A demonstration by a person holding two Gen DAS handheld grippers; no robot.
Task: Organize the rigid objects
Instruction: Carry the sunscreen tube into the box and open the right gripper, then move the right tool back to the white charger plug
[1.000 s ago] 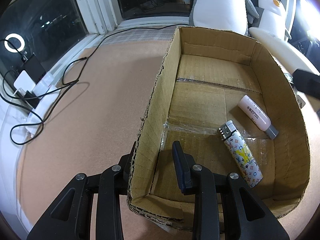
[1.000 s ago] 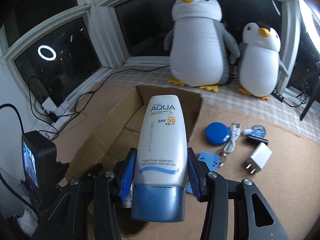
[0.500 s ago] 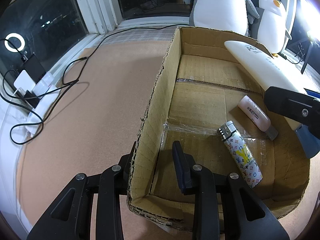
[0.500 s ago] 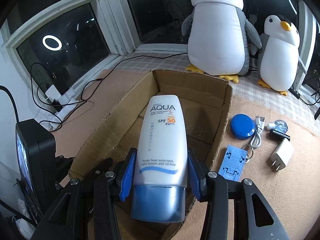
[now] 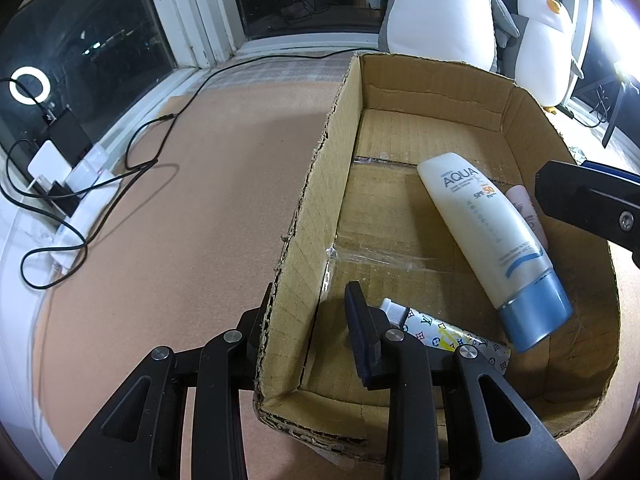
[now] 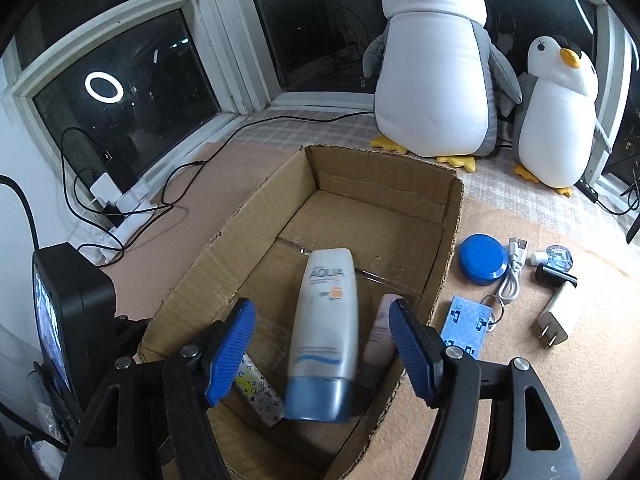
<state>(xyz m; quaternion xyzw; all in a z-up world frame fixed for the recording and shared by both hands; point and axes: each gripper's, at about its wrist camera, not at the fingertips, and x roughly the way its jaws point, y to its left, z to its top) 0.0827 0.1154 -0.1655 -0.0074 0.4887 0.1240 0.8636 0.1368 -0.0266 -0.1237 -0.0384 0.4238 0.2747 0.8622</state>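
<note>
A white AQUA sunscreen tube (image 5: 488,240) with a blue cap lies loose inside the open cardboard box (image 5: 304,216), also seen in the right wrist view (image 6: 326,328). Beside it lie a patterned lighter (image 5: 448,332) and a small pink tube (image 5: 528,212). My right gripper (image 6: 322,350) is open and empty just above the tube's cap end. My left gripper (image 5: 312,320) straddles the box's left wall (image 6: 224,248), one finger inside and one outside, pressed against it.
On the mat right of the box lie a blue round tin (image 6: 482,258), a white USB cable (image 6: 510,276), a blue flat card with a key ring (image 6: 466,326), a white plug (image 6: 558,318) and a small bottle (image 6: 558,258). Two plush penguins (image 6: 436,76) stand behind. Cables and a power strip (image 5: 60,184) lie left.
My right gripper has opened and let go of the sunscreen tube, which now lies in the box. The lighter has shifted toward the box's near left corner. The left gripper keeps its hold.
</note>
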